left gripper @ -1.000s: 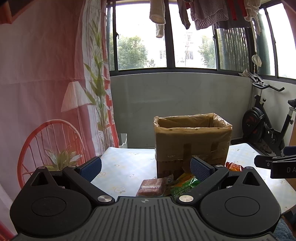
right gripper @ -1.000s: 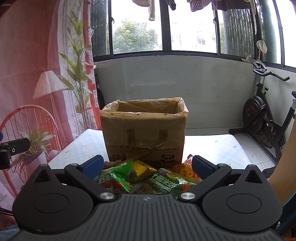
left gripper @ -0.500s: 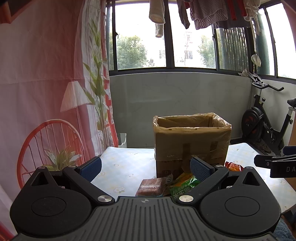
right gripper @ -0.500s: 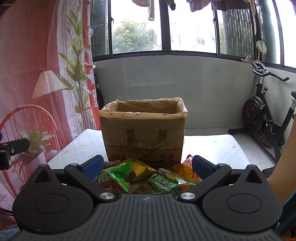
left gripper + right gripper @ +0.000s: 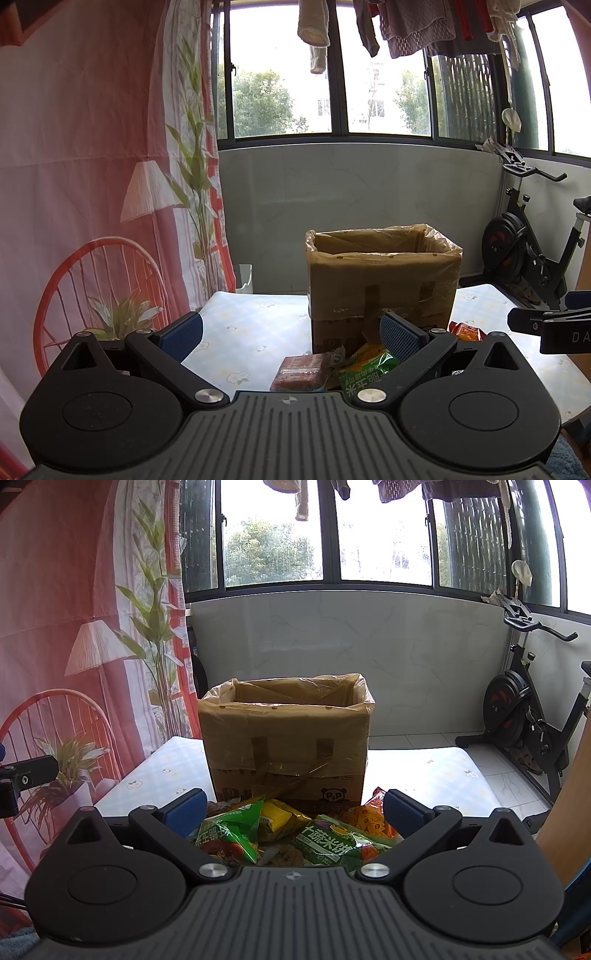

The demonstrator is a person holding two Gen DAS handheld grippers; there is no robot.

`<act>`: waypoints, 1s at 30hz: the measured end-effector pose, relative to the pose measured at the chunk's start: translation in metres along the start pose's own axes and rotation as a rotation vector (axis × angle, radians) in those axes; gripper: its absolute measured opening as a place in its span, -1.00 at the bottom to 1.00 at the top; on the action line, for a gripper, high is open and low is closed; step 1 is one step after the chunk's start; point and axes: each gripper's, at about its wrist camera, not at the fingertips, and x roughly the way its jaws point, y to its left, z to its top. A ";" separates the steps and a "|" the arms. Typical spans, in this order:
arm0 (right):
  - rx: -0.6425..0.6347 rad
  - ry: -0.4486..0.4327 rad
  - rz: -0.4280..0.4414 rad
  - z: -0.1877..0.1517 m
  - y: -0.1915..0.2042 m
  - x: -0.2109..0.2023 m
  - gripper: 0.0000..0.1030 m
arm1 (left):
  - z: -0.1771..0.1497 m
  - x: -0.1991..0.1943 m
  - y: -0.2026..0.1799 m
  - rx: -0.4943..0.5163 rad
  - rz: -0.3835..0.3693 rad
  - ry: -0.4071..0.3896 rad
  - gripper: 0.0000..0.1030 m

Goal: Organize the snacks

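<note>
A cardboard box (image 5: pixel 382 284) (image 5: pixel 288 746) lined with a clear plastic bag stands open-topped on the table. Snack packets lie piled in front of it: a reddish-brown packet (image 5: pixel 301 371), a green packet (image 5: pixel 364 371) (image 5: pixel 225 840), a yellow one (image 5: pixel 277 814), another green one (image 5: pixel 332 843) and an orange one (image 5: pixel 467 330) (image 5: pixel 365 818). My left gripper (image 5: pixel 290 328) is open above the table's near left, short of the pile, with nothing between its fingers. My right gripper (image 5: pixel 293 810) is open over the pile, also holding nothing.
The table (image 5: pixel 251 325) has a pale floral cloth. A red-and-white printed curtain (image 5: pixel 92 184) hangs at the left. An exercise bike (image 5: pixel 528 247) stands at the right by the windows, with laundry hanging overhead. The other gripper's tip (image 5: pixel 546 325) shows at the right edge.
</note>
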 end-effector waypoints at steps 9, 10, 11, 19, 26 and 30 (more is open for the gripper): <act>0.000 0.002 0.000 0.000 0.000 0.000 1.00 | -0.001 0.000 -0.001 -0.001 -0.001 0.004 1.00; 0.000 0.001 0.000 0.000 0.000 0.000 1.00 | -0.001 0.001 -0.001 -0.001 -0.001 0.005 1.00; 0.000 0.002 0.000 0.000 0.000 0.000 1.00 | -0.001 0.001 -0.001 -0.001 -0.001 0.005 1.00; 0.001 0.004 0.001 0.000 0.000 0.000 1.00 | -0.002 0.000 -0.002 -0.002 -0.001 0.006 1.00; 0.006 0.005 0.004 -0.002 0.000 0.002 1.00 | -0.004 -0.001 -0.003 -0.009 -0.001 0.012 1.00; 0.028 0.003 0.017 -0.002 -0.002 0.004 1.00 | 0.000 0.007 0.007 -0.055 0.007 0.034 1.00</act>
